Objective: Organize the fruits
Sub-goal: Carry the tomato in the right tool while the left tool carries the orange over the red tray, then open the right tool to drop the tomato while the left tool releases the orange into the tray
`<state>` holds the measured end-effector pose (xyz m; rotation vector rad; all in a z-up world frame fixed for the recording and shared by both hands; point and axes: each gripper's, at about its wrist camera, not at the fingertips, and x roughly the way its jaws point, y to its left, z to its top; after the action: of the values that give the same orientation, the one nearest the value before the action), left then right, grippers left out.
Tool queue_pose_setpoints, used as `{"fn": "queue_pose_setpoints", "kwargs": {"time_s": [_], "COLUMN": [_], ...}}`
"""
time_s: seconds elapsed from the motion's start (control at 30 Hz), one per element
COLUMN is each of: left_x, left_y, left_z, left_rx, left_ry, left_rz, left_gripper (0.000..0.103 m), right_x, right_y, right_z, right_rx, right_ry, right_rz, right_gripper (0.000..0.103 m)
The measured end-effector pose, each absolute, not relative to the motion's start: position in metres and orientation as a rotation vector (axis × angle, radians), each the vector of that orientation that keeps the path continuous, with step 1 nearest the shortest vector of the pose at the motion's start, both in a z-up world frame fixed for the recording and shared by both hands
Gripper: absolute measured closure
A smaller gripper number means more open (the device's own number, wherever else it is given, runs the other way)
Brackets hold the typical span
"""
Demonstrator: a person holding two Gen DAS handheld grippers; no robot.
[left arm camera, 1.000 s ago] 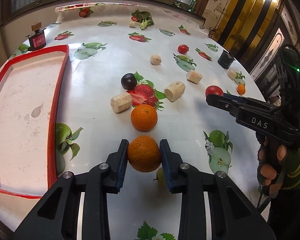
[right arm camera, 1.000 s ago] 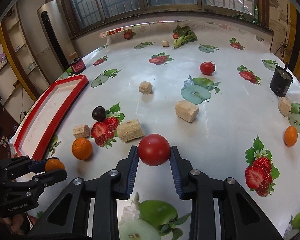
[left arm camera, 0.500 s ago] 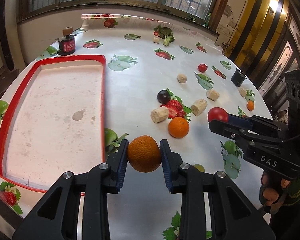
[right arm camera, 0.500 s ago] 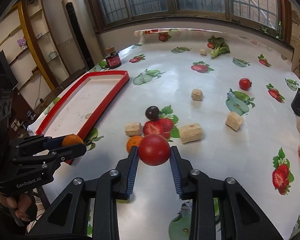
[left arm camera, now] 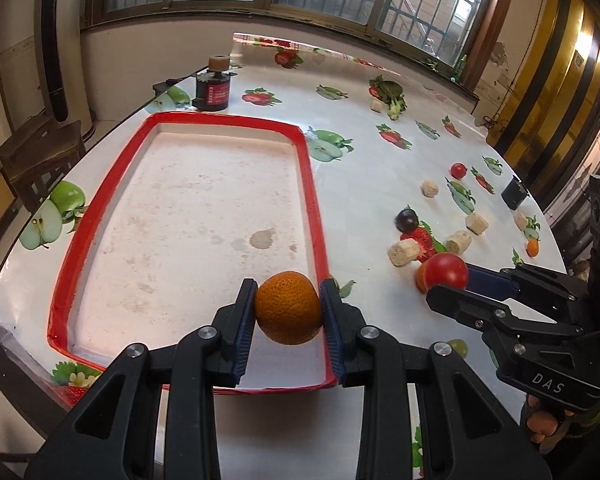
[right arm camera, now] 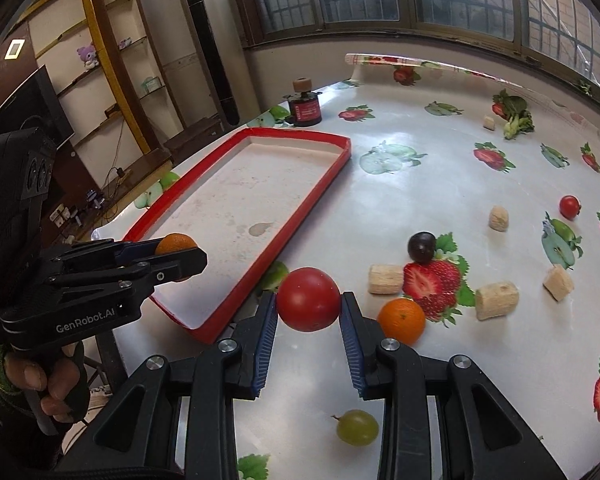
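The lower edge of both views is filled by the black gripper arms, which cover the near part of the table (left arm camera: 364, 168). In the left wrist view the near right corner of the red-rimmed tray (left arm camera: 312, 200) is hidden behind the left gripper (left arm camera: 288, 308), and a second orange (right arm camera: 401, 319) on the cloth shows only as a sliver behind the tomato (left arm camera: 446, 270). In the right wrist view the left gripper's own finger covers most of the orange (right arm camera: 175, 243) it carries. A green grape (right arm camera: 357, 427) lies between the right gripper's arms, partly framed by them.

The left gripper is clamped on the orange (left arm camera: 288, 307), a round, pitted, deep-orange fruit held by its sides between the blue pads. It is held above the near right end of the tray, whose pale floor is stained.

The right gripper (right arm camera: 308, 312) is clamped on the tomato (right arm camera: 308, 299), smooth, glossy and red, held above the table just off the tray's near corner.

Other fruit lies on the fruit-printed cloth to the right of the tray: a dark plum (right arm camera: 421, 246) beside a printed strawberry, a small tomato (right arm camera: 569, 207) farther back and a small orange fruit (left arm camera: 533, 246) near the far right edge. Several tan cork-like chunks (right arm camera: 497, 300) are scattered among them. A dark jar (left arm camera: 213, 89) stands beyond the tray's far end.
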<state>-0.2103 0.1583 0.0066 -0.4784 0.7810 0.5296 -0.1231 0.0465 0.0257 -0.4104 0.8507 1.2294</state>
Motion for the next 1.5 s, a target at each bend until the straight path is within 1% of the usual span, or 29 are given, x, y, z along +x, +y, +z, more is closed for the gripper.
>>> {"fn": "queue_pose_setpoints", "kwargs": {"time_s": [0.3, 0.53, 0.67, 0.97, 1.13, 1.17, 1.23, 1.27, 1.3, 1.37, 1.5], "left_x": [-0.239, -0.253, -0.254, -0.250, -0.249, -0.248, -0.247, -0.248, -0.248, -0.250, -0.252], "left_y": [0.192, 0.216, 0.222, 0.236, 0.235, 0.233, 0.231, 0.229, 0.228, 0.226, 0.222], "left_z": [0.003, -0.005, -0.011, -0.041, -0.040, -0.039, -0.036, -0.034, -0.032, -0.027, -0.019], "left_rx": [-0.502, -0.527, -0.524, -0.587, -0.576, -0.569, -0.547, -0.538, -0.534, -0.533, -0.535], "left_ry": [0.780, 0.787, 0.797, 0.878, 0.885, 0.893, 0.903, 0.898, 0.889, 0.879, 0.867], "left_rz": [0.623, 0.682, 0.693, 0.688, 0.696, 0.704, 0.724, 0.729, 0.733, 0.732, 0.732], "left_gripper": [0.074, 0.074, 0.074, 0.074, 0.073, 0.072, 0.061, 0.053, 0.048, 0.047, 0.047], "right_x": [-0.153, -0.174, -0.185, -0.191, -0.194, -0.195, -0.196, -0.196, -0.196, -0.197, -0.194], "right_y": [0.080, 0.114, 0.134, 0.158, 0.161, 0.161, 0.160, 0.158, 0.155, 0.150, 0.136], "right_z": [0.026, 0.009, -0.004, -0.030, -0.032, -0.032, -0.029, -0.027, -0.025, -0.020, -0.011], "right_rx": [-0.445, -0.471, -0.496, -0.556, -0.570, -0.577, -0.583, -0.579, -0.575, -0.569, -0.555], "right_ry": [0.854, 0.912, 0.943, 1.007, 1.014, 1.009, 0.995, 0.990, 0.984, 0.972, 0.953], "right_rz": [1.324, 1.407, 1.438, 1.445, 1.453, 1.449, 1.449, 1.451, 1.454, 1.456, 1.450], "right_gripper": [0.071, 0.071, 0.071, 0.069, 0.068, 0.068, 0.067, 0.065, 0.063, 0.059, 0.059]}}
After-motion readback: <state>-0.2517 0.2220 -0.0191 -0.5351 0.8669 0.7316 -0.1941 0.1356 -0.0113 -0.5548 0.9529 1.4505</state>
